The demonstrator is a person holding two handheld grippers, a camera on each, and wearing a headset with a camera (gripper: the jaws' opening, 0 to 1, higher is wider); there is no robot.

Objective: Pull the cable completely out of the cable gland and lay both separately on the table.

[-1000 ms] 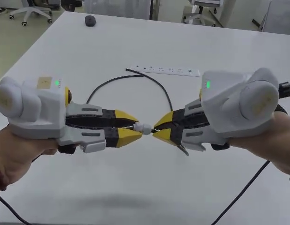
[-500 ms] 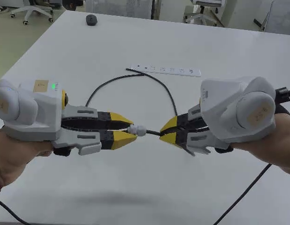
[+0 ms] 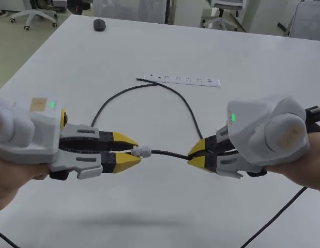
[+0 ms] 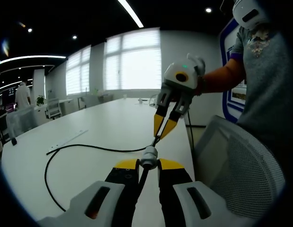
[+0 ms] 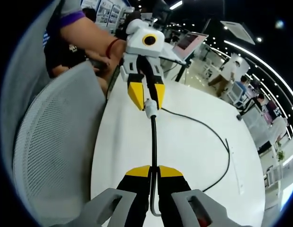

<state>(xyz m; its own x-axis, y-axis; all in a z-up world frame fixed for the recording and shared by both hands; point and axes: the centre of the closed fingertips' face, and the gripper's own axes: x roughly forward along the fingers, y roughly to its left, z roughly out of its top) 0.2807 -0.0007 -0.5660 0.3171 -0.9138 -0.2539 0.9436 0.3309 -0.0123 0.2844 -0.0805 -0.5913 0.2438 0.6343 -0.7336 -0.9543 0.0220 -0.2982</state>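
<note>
Above the near edge of the white table (image 3: 149,46), the left gripper (image 3: 133,152) clamps the small white plastic cable gland (image 3: 141,152) and the right gripper (image 3: 193,155) pinches the thin black cable (image 3: 167,153). A short stretch runs between them.

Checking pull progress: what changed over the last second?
The right hand-held gripper, shut on the cable, has pulled away from the left hand-held gripper, baring a stretch of cable beside the cable gland. The left one stays shut on the gland; the cable's loop stays on the table.
</note>
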